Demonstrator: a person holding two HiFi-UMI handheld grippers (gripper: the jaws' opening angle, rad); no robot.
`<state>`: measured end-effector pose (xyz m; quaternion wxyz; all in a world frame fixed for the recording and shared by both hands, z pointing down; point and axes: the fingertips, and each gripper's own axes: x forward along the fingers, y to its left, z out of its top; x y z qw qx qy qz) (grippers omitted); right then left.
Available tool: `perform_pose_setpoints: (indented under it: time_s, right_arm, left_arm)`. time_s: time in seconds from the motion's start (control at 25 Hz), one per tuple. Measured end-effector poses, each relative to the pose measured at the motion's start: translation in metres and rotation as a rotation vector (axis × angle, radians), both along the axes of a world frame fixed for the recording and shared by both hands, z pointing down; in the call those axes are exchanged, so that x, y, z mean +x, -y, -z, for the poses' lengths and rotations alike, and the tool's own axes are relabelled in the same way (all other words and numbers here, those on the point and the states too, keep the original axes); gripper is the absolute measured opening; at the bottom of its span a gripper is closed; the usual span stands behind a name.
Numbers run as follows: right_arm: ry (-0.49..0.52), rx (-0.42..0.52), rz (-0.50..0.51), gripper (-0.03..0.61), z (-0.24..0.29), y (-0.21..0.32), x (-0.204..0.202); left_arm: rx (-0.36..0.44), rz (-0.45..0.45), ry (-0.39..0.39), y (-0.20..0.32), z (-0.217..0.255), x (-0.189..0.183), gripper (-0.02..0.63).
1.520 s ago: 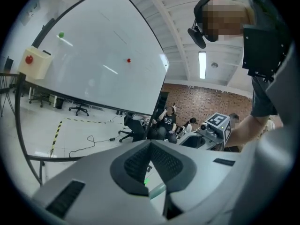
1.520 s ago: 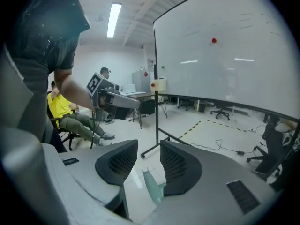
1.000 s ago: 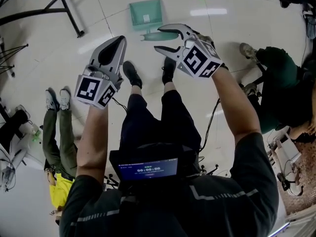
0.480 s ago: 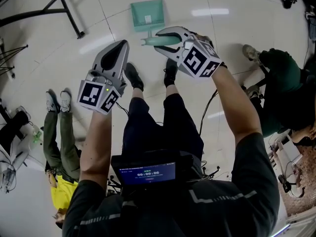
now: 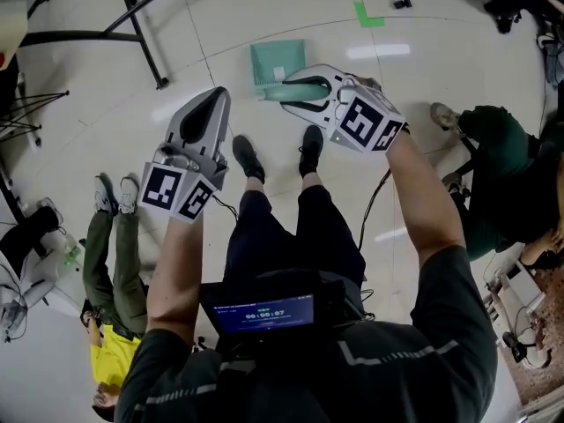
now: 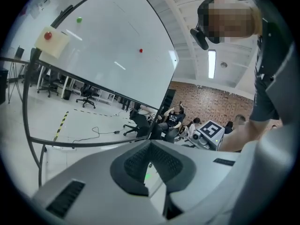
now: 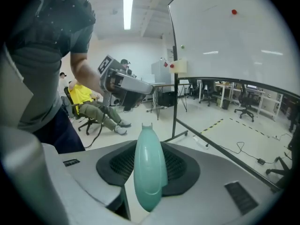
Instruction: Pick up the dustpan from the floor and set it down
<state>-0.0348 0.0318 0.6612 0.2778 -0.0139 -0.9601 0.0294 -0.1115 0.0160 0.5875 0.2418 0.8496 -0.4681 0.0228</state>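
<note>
Pale glossy tile floor [image 5: 423, 25] fills the head view. A wide white board on a black tube frame [image 6: 108, 46] stands off to one side, well apart from the work.

Mint-green plastic dustpan [image 5: 278, 60]: the square scoop lies out ahead of the person's shoes. Its rounded, tapered handle [image 7: 149, 168] runs back into the right gripper [image 5: 291, 92].

Right gripper: the jaws have just been closing and the handle sits between them. The black ribbed pads [image 7: 180, 168] bear on it from both sides, so the claw is pinching the handle. The gripper rides high on a standing person, so I judge the pan is off the floor, hanging by the handle alone.

Left gripper [image 5: 214, 95]: alongside, near the dustpan but apart from it. Its jaws are pressed together at the tips, with nothing in them.

Small green tape mark [image 5: 368, 16] on the floor beyond the pan.

Step in hand, as judged: pick-up is done and the dustpan is in the air; set-down is not yet done.

Next move calls for:
- lowering the right gripper until the scoop's flat underside meets the floor
- keeping the pinch firm on the way down, as the smooth tapered handle looks liable to swivel between the pads
- spreading the jaws only once the pan rests on its own
- keeping the left gripper clear
</note>
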Motion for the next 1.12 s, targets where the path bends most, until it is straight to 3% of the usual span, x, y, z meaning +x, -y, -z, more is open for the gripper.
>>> perform_pose_setpoints:
  time_s: [0.12,0.32,0.64,0.84,1.12]
  right_arm:
    - [0.053,-0.015,-0.028,0.167,0.077,-0.007,-0.001]
    - [0.109,-0.05,-0.087,0.167,0.213,-0.036,0.001]
    - [0.195,0.035,-0.109,0.167,0.388,-0.102,0.009]
    - [0.209,0.092,-0.107,0.167,0.445,-0.129,0.016]
    - [0.217,0.122,-0.111,0.166,0.468,-0.146,0.02]
  left_arm:
    - [0.032,0.006,-0.019,-0.008,0.062,-0.014,0.034]
    - [0.011,0.032,-0.081,-0.034,0.183,-0.029,0.034]
    - [0.163,-0.054,-0.058,-0.104,0.345,-0.018,0.034]
    - [0.221,-0.033,-0.068,-0.132,0.399,-0.014,0.032]
    - [0.27,-0.043,-0.014,-0.156,0.429,-0.009,0.031]
